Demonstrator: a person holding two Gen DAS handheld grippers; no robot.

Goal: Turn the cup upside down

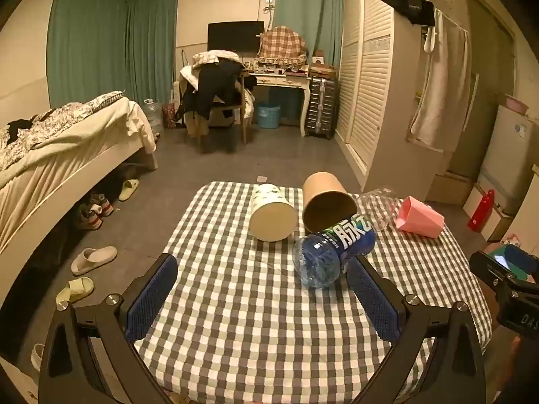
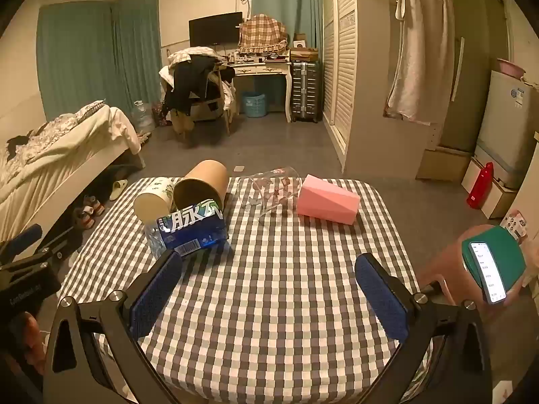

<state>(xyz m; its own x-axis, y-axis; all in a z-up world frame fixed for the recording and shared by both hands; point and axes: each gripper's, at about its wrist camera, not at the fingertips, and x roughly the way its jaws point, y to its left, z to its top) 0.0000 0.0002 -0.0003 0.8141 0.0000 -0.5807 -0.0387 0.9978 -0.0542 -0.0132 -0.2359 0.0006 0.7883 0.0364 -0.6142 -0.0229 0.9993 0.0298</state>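
Observation:
Several cups lie on their sides on the checkered table (image 1: 252, 303): a white patterned paper cup (image 1: 271, 212) (image 2: 155, 198), a brown paper cup (image 1: 326, 200) (image 2: 202, 185), a clear glass cup (image 1: 379, 207) (image 2: 273, 192) and a pink faceted cup (image 1: 419, 217) (image 2: 328, 198). A blue-labelled water bottle (image 1: 331, 252) (image 2: 188, 234) lies in front of the brown cup. My left gripper (image 1: 266, 289) is open and empty, its right finger close to the bottle. My right gripper (image 2: 269, 289) is open and empty above the near table, short of the cups.
A bed (image 1: 60, 155) stands left with slippers (image 1: 92, 259) on the floor beside it. A wardrobe (image 1: 370, 77) is at the right, a desk and chair at the back. A stool with a phone (image 2: 488, 269) stands right of the table.

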